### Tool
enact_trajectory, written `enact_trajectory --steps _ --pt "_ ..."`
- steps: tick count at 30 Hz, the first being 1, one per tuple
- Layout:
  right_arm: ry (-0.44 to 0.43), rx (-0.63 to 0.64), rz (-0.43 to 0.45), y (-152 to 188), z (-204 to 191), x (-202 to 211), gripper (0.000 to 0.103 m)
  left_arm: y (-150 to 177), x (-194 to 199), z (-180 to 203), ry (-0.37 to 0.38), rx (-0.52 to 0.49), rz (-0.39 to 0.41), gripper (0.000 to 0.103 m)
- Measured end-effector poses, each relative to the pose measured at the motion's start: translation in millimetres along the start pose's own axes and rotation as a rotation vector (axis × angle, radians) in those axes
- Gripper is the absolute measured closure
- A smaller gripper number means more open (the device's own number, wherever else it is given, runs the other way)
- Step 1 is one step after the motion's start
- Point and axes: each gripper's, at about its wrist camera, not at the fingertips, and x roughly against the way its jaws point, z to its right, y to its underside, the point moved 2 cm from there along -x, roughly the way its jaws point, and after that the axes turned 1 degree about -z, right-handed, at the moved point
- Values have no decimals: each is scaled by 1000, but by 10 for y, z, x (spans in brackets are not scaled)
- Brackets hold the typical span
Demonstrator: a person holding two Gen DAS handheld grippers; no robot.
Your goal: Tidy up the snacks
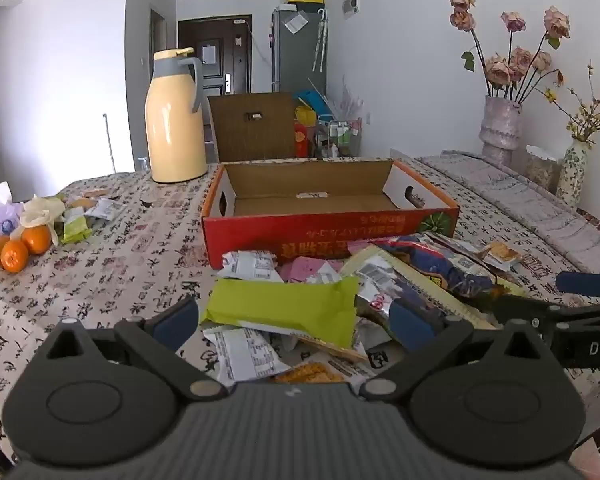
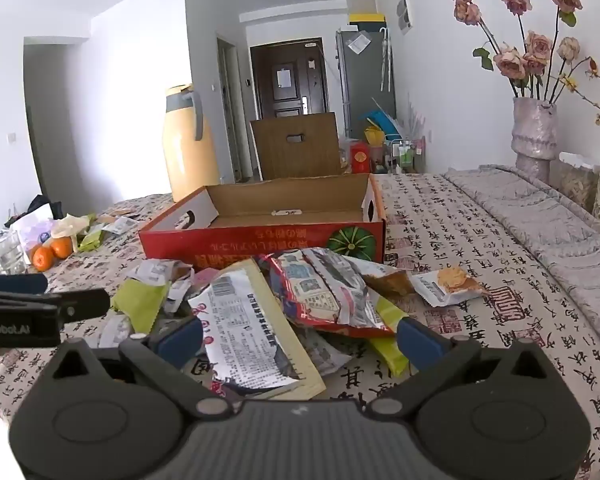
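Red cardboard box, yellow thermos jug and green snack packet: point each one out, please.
red cardboard box (image 1: 340, 236): left wrist view, front wall.
yellow thermos jug (image 1: 174, 128): left wrist view, body.
green snack packet (image 1: 288, 308): left wrist view, wrapper's middle.

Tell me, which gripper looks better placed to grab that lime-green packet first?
Probably the left gripper: the lime-green packet lies right between its open fingers. The right gripper is open over a white printed packet.

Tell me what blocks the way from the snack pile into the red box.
Nothing visible does. The snack pile lies right before the red box, whose open inside looks bare; only its low front wall stands between.
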Motion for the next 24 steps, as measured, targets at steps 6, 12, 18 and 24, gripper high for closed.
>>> enact_trajectory --steps 6,12,18,24 --pt "4 -2 -4 -3 -3 14 0 20 -14 -24 24 39 -36 0" --pt "7 0 -12 -13 19 50 0 33 -18 -24 24 38 -40 0" --pt "14 -2 -17 1 -5 20 0 49 -11 -28 29 42 -40 0" --pt "19 -5 -19 8 -11 27 0 59 -4 -24 35 45 -41 0"
